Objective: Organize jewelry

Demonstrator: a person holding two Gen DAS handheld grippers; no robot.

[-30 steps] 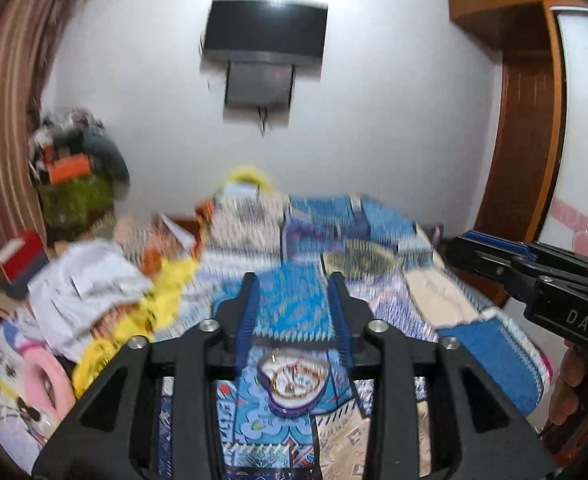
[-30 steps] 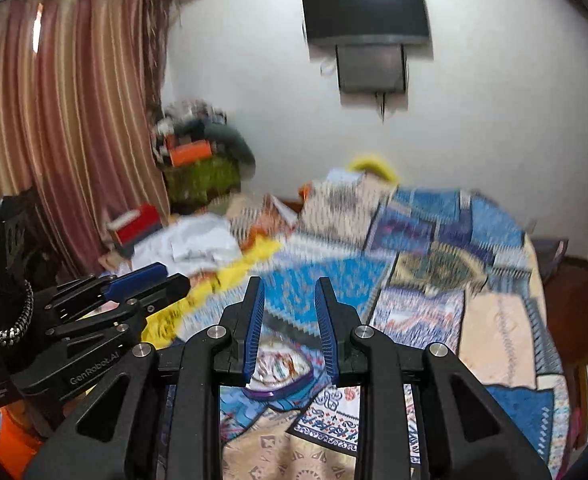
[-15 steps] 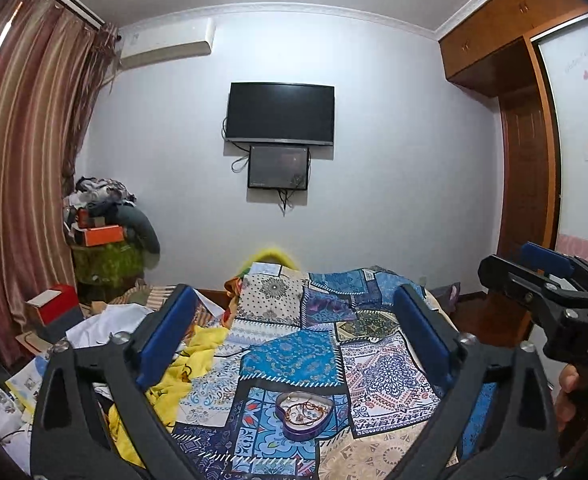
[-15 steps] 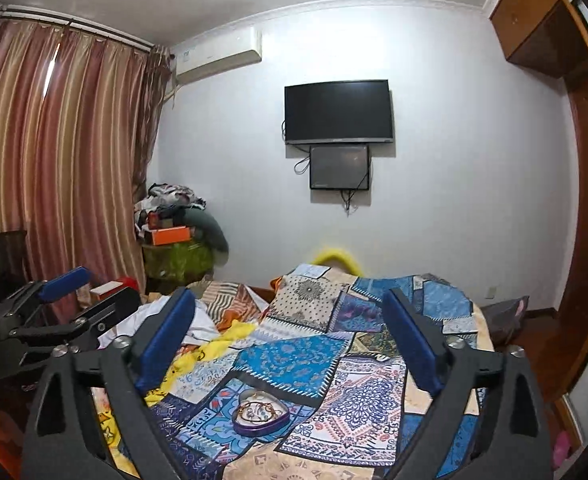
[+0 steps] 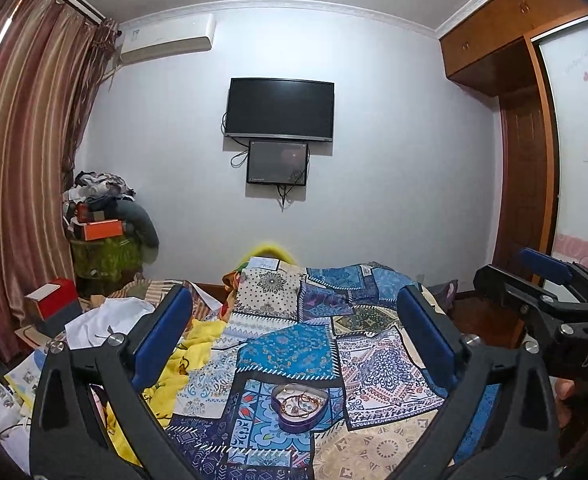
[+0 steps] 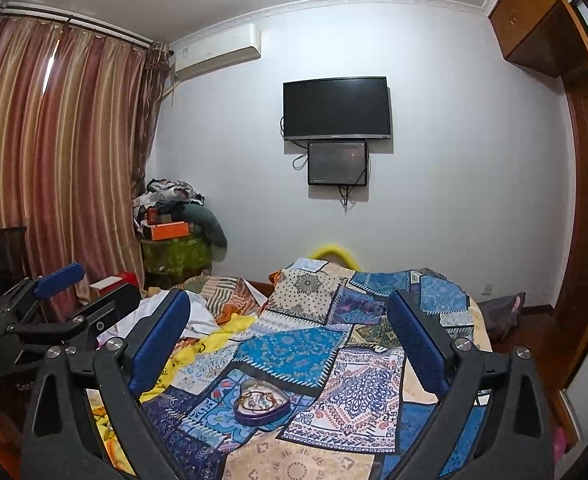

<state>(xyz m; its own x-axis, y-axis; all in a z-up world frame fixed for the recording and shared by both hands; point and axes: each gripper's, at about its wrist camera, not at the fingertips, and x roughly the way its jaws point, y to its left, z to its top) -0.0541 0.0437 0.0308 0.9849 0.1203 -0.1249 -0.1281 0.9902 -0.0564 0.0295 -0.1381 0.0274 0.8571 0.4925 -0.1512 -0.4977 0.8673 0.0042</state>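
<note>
A purple heart-shaped tin [image 5: 300, 407] lies open on the patchwork bedspread [image 5: 289, 348], holding a tangle of thin gold chains and bracelets. It also shows in the right wrist view [image 6: 261, 402]. My left gripper [image 5: 294, 320] is wide open and empty, held above and behind the tin. My right gripper [image 6: 287, 322] is also wide open and empty, above the tin. The right gripper shows at the right edge of the left wrist view [image 5: 550, 296]. The left gripper shows at the left of the right wrist view [image 6: 65, 304].
A yellow cloth [image 5: 177, 364] and white papers [image 5: 105, 320] lie on the bed's left side. A red box [image 5: 51, 304] and a cluttered stand [image 5: 101, 240] are by the curtain [image 5: 21, 160]. A TV [image 5: 279, 110] hangs on the far wall. A wooden wardrobe [image 5: 522, 160] stands right.
Both grippers opened from nearly closed to wide open and lifted away from the tin, tilting up to show the room. In the last half second they hardly moved.
</note>
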